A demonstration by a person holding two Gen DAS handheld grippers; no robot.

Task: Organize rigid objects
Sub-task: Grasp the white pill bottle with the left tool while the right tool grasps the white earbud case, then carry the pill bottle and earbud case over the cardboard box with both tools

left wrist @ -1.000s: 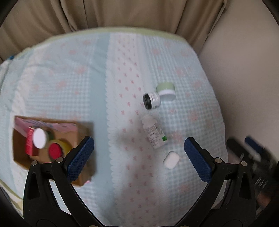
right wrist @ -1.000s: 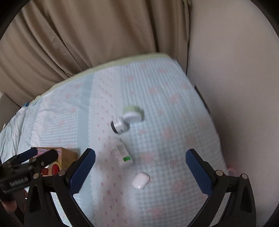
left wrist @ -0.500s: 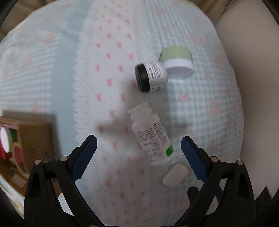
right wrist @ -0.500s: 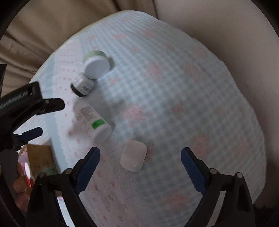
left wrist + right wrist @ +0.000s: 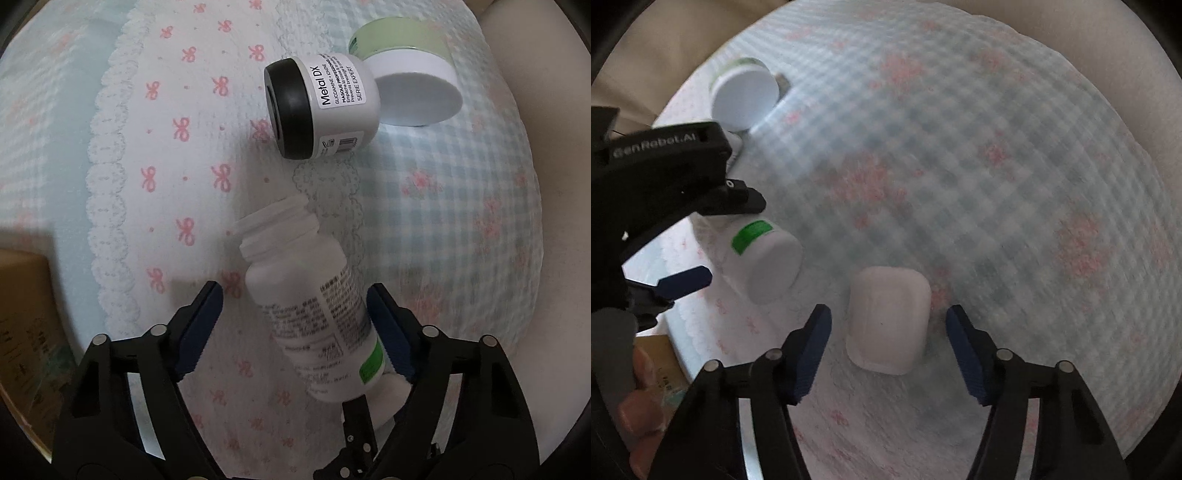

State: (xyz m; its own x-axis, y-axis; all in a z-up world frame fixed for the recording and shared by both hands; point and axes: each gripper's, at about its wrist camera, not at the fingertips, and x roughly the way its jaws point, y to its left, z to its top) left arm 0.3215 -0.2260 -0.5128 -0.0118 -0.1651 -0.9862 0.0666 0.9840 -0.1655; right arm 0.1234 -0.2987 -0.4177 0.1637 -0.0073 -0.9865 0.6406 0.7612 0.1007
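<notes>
A white pill bottle [image 5: 314,314] with a green label mark lies on its side on the quilt; it also shows in the right wrist view [image 5: 764,258]. My left gripper [image 5: 295,325] is open with its jaws on either side of the bottle, the right pad close to it. A white earbud case [image 5: 888,319] lies on the quilt. My right gripper [image 5: 888,347] is open and straddles the case without touching it. A grey jar with a black lid [image 5: 321,107] lies on its side against a green jar with a white lid [image 5: 410,70].
A cardboard box [image 5: 22,332] sits at the left edge of the left wrist view. The bed's quilt [image 5: 997,184] runs to a beige wall [image 5: 554,147] on the right. The left gripper's body [image 5: 657,184] crosses the left of the right wrist view.
Both grippers have dropped down close to the quilt. The left now straddles the pill bottle and the right straddles the earbud case; both jaws have narrowed somewhat.
</notes>
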